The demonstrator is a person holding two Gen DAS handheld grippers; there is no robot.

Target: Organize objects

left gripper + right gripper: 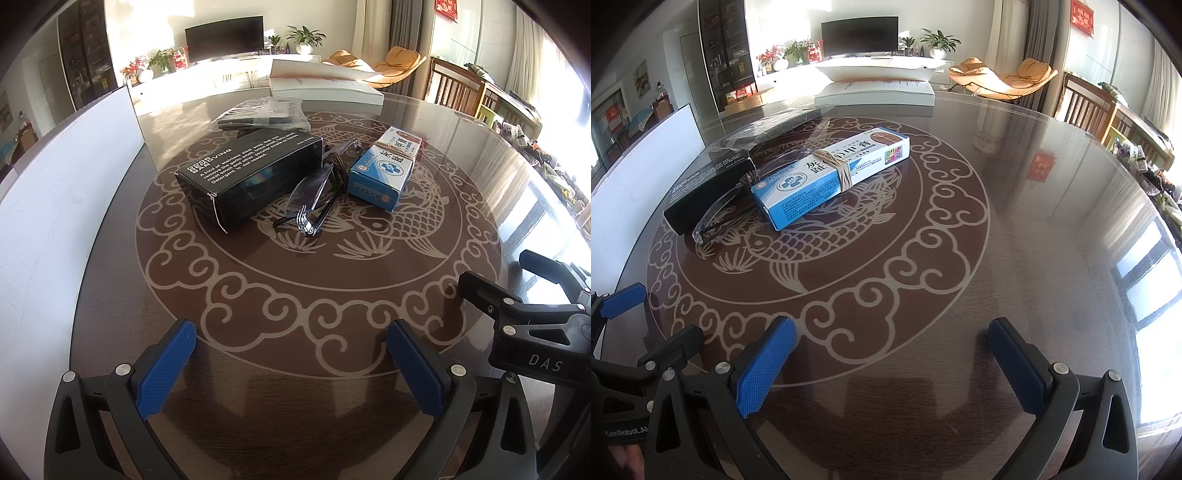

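Both grippers hang over the near edge of the round table (369,295), empty, jaws spread wide: the left gripper (291,369) and, just beside it, the right gripper (892,365). Ahead of them, near the table's middle, lie a black box (247,173), folded glasses (314,195) and a blue-and-white box (831,173) side by side, long axes running away and rightward. Farther off lie a plastic-wrapped packet (262,112) and an open book (325,83).

left hand-held gripper (291,363) agape, right hand-held gripper (892,363) agape
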